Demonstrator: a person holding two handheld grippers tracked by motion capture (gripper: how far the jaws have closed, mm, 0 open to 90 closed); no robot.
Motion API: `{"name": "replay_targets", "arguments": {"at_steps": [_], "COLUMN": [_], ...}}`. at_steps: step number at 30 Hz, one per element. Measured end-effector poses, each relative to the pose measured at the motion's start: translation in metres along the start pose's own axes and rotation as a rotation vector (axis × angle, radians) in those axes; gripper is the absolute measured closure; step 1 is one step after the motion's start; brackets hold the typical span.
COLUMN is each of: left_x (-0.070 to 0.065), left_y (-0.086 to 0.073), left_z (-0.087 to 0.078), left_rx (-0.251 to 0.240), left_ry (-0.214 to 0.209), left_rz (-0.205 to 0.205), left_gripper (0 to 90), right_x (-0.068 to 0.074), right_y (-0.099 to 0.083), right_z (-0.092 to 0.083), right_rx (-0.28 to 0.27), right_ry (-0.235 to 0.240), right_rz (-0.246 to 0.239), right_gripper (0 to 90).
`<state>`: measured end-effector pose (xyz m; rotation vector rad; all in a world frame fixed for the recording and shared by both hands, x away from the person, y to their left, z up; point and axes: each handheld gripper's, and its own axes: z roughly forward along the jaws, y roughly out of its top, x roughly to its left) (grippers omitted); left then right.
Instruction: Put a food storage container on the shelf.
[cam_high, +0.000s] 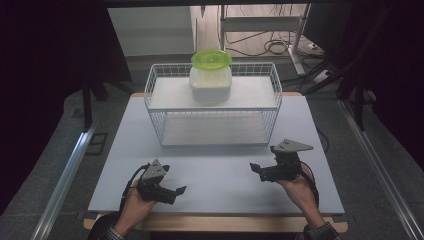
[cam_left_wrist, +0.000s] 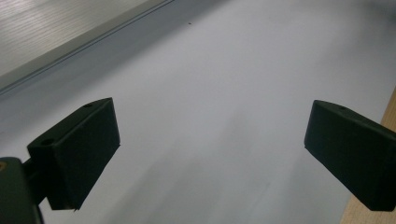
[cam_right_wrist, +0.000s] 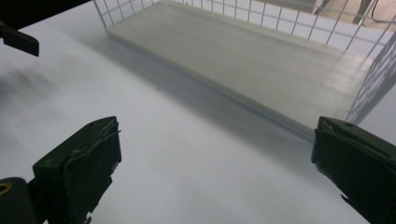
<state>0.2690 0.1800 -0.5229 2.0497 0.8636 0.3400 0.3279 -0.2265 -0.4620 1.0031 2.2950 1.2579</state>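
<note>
Wire rack (cam_high: 213, 107) sits at the far middle of the table (cam_high: 215, 172), open side facing the person. Lidded container (cam_high: 210, 76) stands on the rack's upper shelf (cam_high: 170, 94), roughly centred, lid (cam_high: 211, 58) on top. Lower shelf (cam_right_wrist: 243, 56) lies under it, bare. Left gripper (cam_high: 176, 191) near the front edge, left of centre; right gripper (cam_high: 255, 169) front right, well apart from it, both before the rack.
</note>
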Motion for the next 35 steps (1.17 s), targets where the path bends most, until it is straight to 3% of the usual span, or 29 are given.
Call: {"name": "replay_targets", "arguments": {"at_steps": [19, 24, 28, 35], "left_x": [0.000, 0.001, 0.001, 0.002], "left_y": [-0.001, -0.001, -0.002, -0.001], "left_z": [0.002, 0.002, 0.002, 0.002], "left_rx": [0.005, 0.006, 0.005, 0.000], "left_ry": [-0.007, -0.010, -0.010, -0.008], "left_rz": [-0.001, -0.007, -0.009, -0.013], "left_gripper": [3.0, 3.1, 3.1, 3.1], "right_x": [-0.005, -0.005, -0.006, -0.004], "right_y": [-0.035, -0.045, -0.053, -0.053], "right_z": [-0.003, 0.002, 0.013, 0.015], "right_rx": [0.047, 0.085, 0.152, 0.164], "right_ry": [-0.034, -0.032, -0.020, -0.016], "right_rz": [0.019, 0.015, 0.009, -0.001], "right_gripper": [1.7, 1.7, 1.7, 1.7]}}
